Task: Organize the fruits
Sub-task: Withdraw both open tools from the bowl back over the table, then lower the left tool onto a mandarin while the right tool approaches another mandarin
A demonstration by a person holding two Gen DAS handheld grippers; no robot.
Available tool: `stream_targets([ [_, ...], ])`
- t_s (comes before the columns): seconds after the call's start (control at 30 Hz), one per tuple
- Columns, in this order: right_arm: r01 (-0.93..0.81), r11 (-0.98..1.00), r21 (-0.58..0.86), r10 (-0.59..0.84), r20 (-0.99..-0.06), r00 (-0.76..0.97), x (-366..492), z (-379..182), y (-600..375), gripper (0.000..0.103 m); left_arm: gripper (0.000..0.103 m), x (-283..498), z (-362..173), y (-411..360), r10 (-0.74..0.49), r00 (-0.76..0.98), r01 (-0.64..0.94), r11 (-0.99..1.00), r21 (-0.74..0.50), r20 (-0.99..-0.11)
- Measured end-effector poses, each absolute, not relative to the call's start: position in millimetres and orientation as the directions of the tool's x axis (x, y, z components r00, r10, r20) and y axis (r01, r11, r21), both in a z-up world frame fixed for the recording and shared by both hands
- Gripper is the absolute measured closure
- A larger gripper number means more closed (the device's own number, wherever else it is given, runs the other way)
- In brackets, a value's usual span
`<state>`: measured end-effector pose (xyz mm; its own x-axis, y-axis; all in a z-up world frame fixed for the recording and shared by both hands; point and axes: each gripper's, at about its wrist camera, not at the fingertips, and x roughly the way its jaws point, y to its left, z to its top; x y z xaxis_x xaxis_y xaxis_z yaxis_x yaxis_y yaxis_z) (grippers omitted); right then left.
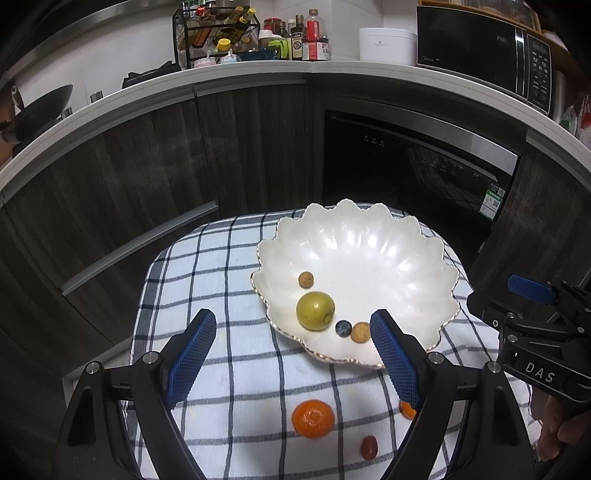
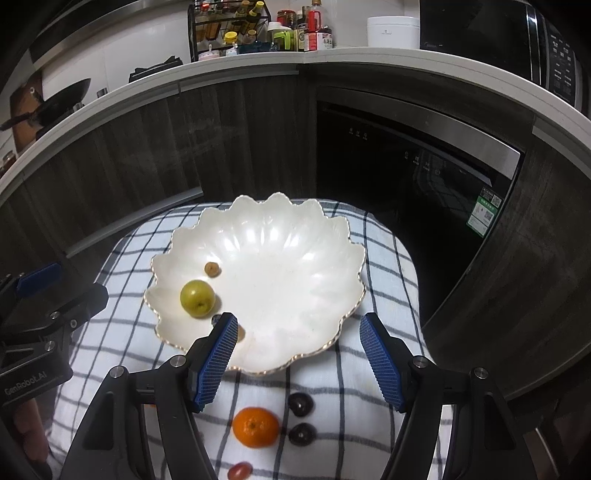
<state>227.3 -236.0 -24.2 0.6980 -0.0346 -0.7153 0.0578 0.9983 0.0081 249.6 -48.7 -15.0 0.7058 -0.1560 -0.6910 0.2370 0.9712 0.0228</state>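
Observation:
A white scalloped bowl sits on a checked cloth. It holds a green fruit, a blueberry and two small brown fruits. On the cloth in front lie a mandarin, a small red fruit and two dark fruits. A second orange fruit peeks from behind a finger. My left gripper hovers open over the bowl's near left rim. My right gripper hovers open over its near right rim. Neither holds anything.
The checked cloth covers a small raised surface with rounded edges. Dark cabinets and a black built-in appliance stand behind. The counter above carries a spice rack, bottles, a white cooker, a microwave and a wok.

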Motion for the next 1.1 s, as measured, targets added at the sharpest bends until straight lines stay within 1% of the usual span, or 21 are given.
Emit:
stream_targets([
  [0.73, 0.051, 0.999, -0.003, -0.036, -0.748, 0.663, 199, -53, -230, 0.033, 0.017, 223, -40, -46, -0.156, 0.689, 0.250, 0.968, 0.030, -0.708],
  [1.1, 0.027, 1.000, -0.001, -0.018, -0.772, 0.636, 193, -72, -221, 0.033, 0.017, 219, -62, -38, -0.157, 0.665, 0.249, 0.968, 0.019, -0.730],
])
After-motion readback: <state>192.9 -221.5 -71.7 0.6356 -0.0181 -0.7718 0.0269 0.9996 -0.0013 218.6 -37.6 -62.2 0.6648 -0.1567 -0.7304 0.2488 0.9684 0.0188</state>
